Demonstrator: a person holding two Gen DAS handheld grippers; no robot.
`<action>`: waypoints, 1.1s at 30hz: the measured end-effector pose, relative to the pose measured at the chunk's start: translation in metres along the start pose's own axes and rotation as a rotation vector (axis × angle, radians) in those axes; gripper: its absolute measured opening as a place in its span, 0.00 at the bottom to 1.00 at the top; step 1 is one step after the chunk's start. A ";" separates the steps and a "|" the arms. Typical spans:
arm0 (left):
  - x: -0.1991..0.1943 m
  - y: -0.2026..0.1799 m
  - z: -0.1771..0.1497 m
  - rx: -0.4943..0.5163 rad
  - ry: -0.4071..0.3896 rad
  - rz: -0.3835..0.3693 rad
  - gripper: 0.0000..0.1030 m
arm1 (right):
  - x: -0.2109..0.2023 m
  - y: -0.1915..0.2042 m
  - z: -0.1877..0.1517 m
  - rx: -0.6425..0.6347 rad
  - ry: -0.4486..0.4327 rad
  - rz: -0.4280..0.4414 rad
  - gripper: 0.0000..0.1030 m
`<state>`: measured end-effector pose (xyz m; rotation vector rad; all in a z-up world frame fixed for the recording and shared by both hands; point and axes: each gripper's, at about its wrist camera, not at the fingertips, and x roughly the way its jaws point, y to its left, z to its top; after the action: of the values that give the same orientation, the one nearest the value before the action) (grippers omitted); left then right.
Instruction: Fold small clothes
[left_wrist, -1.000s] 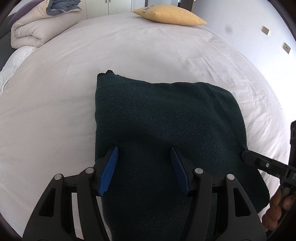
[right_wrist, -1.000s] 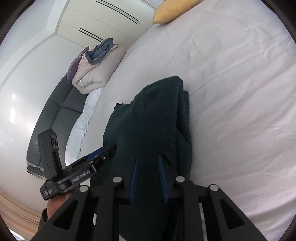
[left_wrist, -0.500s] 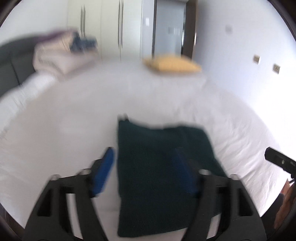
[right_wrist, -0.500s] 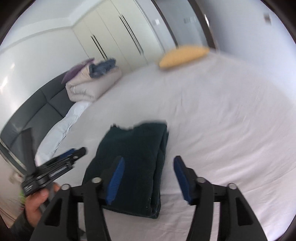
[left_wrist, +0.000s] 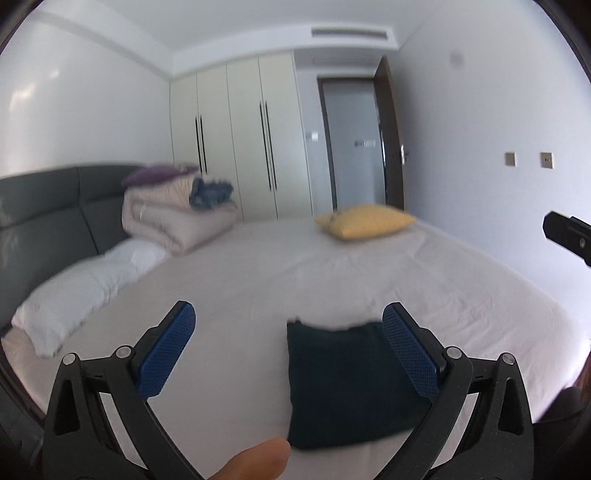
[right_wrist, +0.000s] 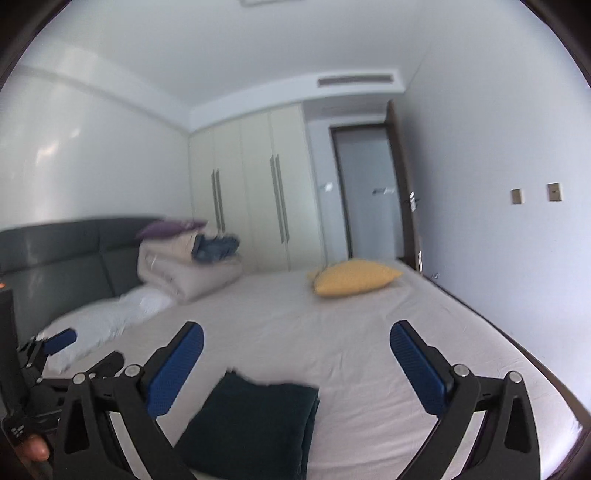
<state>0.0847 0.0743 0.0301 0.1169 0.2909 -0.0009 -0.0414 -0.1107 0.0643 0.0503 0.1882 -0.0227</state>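
dark garment (left_wrist: 351, 380): folded into a neat rectangle, lies flat on the bed (left_wrist: 295, 266) near the front edge; in no claw.
headboard (left_wrist: 44, 218): grey, far left, w/ a white pillow (left_wrist: 74, 295) below it.
bedding stack (left_wrist: 173, 218): beige quilt w/ purple and blue items on top, left rear of the bed, well apart from the garment.
left claw (left_wrist: 288, 347): jaws opening, wide apart, nothing between the pads; garment shows below and beyond, untouched. A thumb (left_wrist: 255, 461) at the bottom edge.
yellow cushion (left_wrist: 365, 221): rear of the bed, right of centre, clear of the work.
right claw (right_wrist: 295, 369): jaws opening too, wide, empty; garment (right_wrist: 255, 424) sits under it, not gripped.
step: prob. fold done, both claws let go and are off the cloth; looks like the end of this piece.
next: if another piece is due, fetch and spread it flat; else check edges, tidy any loose corner. No other small clothes visible nearby.
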 end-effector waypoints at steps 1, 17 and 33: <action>0.007 0.000 -0.006 -0.005 0.061 0.023 1.00 | 0.002 0.004 -0.005 -0.019 0.044 -0.028 1.00; 0.075 -0.008 -0.101 -0.094 0.508 -0.045 1.00 | 0.049 0.002 -0.091 0.062 0.526 -0.069 1.00; 0.088 -0.007 -0.121 -0.097 0.558 -0.040 1.00 | 0.061 0.007 -0.113 0.045 0.605 -0.063 1.00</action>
<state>0.1340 0.0831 -0.1109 0.0126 0.8494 0.0066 -0.0021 -0.0985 -0.0581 0.0954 0.7945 -0.0747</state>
